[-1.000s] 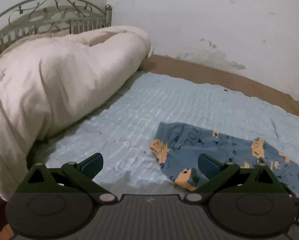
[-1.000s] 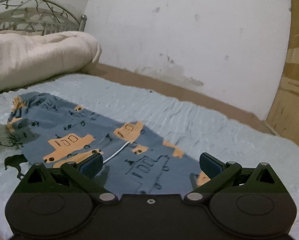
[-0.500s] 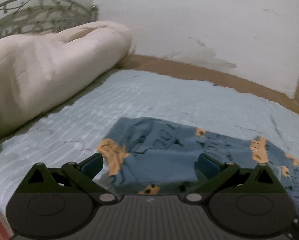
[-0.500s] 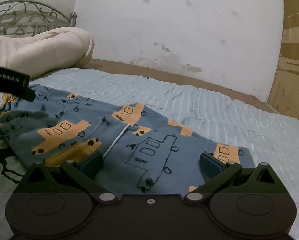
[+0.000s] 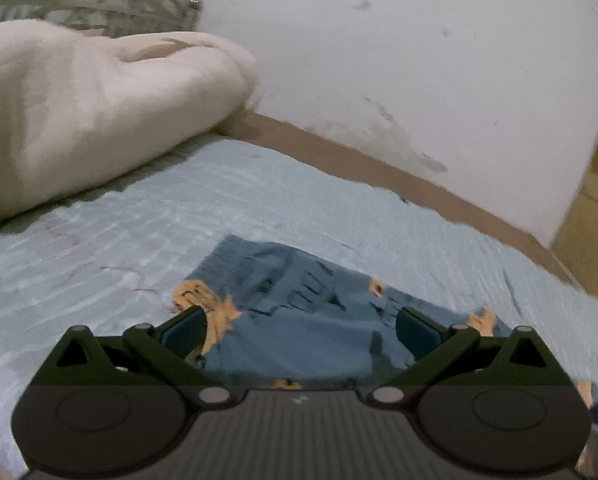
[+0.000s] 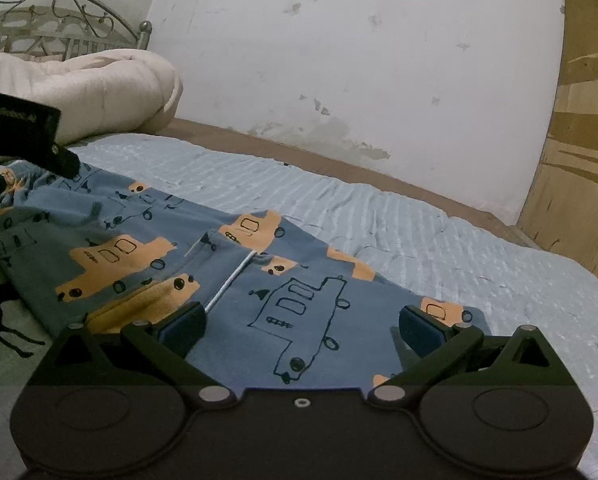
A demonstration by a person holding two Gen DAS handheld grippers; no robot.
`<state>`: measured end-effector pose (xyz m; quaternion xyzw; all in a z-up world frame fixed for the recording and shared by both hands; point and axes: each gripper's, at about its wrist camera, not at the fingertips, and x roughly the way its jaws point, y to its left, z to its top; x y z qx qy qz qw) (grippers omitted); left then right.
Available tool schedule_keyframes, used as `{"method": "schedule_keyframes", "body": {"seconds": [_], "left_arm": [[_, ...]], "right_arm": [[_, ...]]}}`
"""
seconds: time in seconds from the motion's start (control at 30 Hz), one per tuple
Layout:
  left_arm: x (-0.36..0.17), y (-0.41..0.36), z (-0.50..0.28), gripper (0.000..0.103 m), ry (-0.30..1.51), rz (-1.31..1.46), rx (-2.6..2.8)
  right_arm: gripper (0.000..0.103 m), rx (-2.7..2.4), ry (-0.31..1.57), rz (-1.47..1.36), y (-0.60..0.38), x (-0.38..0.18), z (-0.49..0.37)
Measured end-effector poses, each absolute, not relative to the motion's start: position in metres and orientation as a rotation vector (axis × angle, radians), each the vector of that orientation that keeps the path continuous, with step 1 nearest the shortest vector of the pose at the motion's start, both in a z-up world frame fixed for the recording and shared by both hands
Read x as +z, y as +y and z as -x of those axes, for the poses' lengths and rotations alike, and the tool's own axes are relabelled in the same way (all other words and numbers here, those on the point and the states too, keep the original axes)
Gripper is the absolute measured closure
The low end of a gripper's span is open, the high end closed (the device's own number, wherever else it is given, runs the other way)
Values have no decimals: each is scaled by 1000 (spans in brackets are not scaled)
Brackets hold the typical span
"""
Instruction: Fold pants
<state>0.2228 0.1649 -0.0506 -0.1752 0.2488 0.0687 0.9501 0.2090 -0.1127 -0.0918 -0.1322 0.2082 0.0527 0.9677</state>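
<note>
Pants [image 6: 267, 280] lie flat on bed [image 6: 439, 240], under both your spread, empty tools: left tool [image 5: 299, 332], right tool [image 6: 299, 328]. Both now sit closer over the fabric; contact seemingly none, left view blurred.

Blue pants [image 6: 283, 292] with orange vehicle print, white drawstring [image 6: 231, 280], lying flat on bed

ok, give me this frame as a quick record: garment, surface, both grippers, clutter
garment: blue pants with orange vehicle print, lying flat, white drawstring showing
surface: pale blue bedspread
left gripper: open, fingers spread low over one end of the pants, nothing held
right gripper: open, fingers spread low over the other end, nothing held
clutter: cream duvet bunched by the metal headboard
fold: not yet begun, as far as can be seen
</note>
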Motion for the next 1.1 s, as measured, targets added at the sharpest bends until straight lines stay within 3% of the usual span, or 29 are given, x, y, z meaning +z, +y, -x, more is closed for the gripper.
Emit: {"method": "schedule_keyframes", "body": {"seconds": [0.33, 0.73, 1.1], "left_arm": [[-55, 180, -226, 1, 495, 464, 142], [-55, 166, -228, 1, 459, 406, 54], [-83, 224, -233, 1, 506, 748, 61]], "right_arm": [[1, 101, 415, 275, -112, -92, -208], [1, 95, 410, 283, -109, -92, -207], [1, 96, 410, 282, -109, -92, -207]]}}
